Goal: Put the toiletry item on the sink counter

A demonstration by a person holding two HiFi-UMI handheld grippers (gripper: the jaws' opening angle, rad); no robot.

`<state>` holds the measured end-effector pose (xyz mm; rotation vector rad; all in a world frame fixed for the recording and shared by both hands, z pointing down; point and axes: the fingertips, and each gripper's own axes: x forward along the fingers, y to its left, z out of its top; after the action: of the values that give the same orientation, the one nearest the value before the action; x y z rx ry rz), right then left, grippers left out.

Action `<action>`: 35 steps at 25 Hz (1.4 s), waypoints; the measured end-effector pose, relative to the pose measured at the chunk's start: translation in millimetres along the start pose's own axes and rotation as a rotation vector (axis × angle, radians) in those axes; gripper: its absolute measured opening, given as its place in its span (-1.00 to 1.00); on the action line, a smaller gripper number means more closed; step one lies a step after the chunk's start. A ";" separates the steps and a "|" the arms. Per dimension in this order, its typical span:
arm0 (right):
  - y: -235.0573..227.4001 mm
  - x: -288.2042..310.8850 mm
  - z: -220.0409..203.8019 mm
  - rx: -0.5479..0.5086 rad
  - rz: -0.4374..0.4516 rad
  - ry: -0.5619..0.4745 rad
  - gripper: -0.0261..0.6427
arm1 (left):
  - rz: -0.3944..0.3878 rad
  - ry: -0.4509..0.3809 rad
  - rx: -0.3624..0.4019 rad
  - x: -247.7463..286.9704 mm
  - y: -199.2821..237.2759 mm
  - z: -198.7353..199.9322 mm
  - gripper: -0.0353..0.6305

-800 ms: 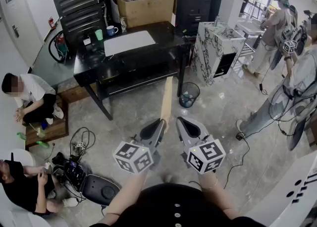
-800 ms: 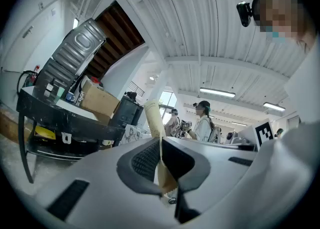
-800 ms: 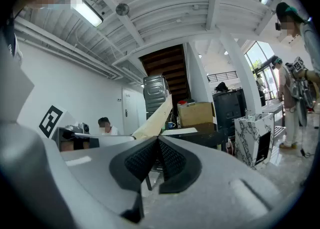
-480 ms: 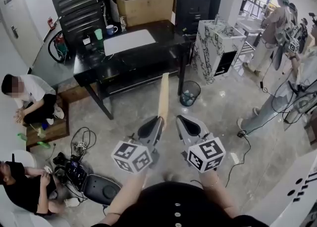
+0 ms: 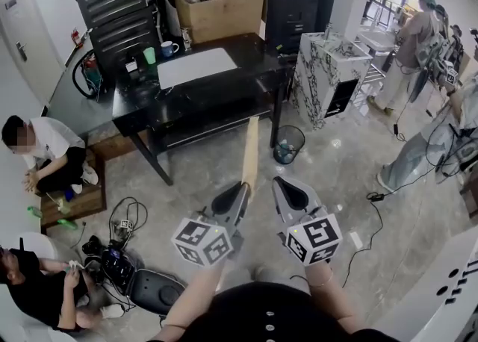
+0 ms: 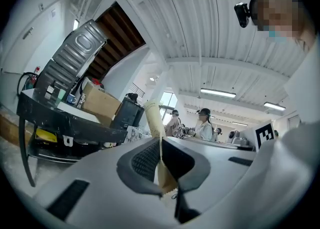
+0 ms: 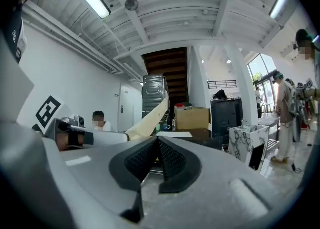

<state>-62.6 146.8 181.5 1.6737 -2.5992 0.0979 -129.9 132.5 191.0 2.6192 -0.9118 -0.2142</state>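
The left claw (image 5: 240, 187) is clenched on the lower end of a long beige toiletry tube (image 5: 251, 152), which sticks up out of it toward 12 o'clock, tilted slightly and held in the air above the marble floor. Just beside it at 3 o'clock, the right claw (image 5: 282, 184) has its pads pressed together with nothing between them. A black worktop (image 5: 239, 73) stands ahead at 12 o'clock, and a marbled unit (image 5: 317, 83) at 1 o'clock, well apart from the tube.
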 end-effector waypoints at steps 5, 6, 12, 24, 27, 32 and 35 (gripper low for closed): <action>-3.8 2.7 -4.0 0.022 -0.053 0.003 -0.93 | -0.002 -0.001 0.001 -1.8 7.9 3.2 -0.84; -3.9 4.2 -4.6 0.033 -0.058 0.000 -0.93 | -0.001 -0.001 0.000 -2.2 10.6 3.9 -0.84; 7.1 15.5 -9.7 0.059 -0.020 -0.007 -0.93 | -0.010 0.011 -0.005 1.1 22.7 1.6 -0.84; -60.1 98.4 -5.0 0.077 0.015 -0.041 -0.93 | 0.000 0.007 0.035 80.6 77.5 22.3 -0.84; -89.3 130.9 1.0 0.087 0.034 -0.050 -0.93 | 0.015 0.000 0.038 116.4 98.7 33.9 -0.84; -146.5 179.7 18.4 0.092 0.065 -0.052 -0.93 | 0.028 -0.013 0.031 183.4 124.1 54.3 -0.84; -174.2 204.9 24.3 0.073 0.081 -0.044 -0.93 | 0.047 -0.029 0.032 217.2 138.0 63.5 -0.84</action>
<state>11.1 -112.9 177.4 1.6106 -2.7278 0.1636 -55.4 -121.6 179.4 2.6265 -0.9934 -0.2281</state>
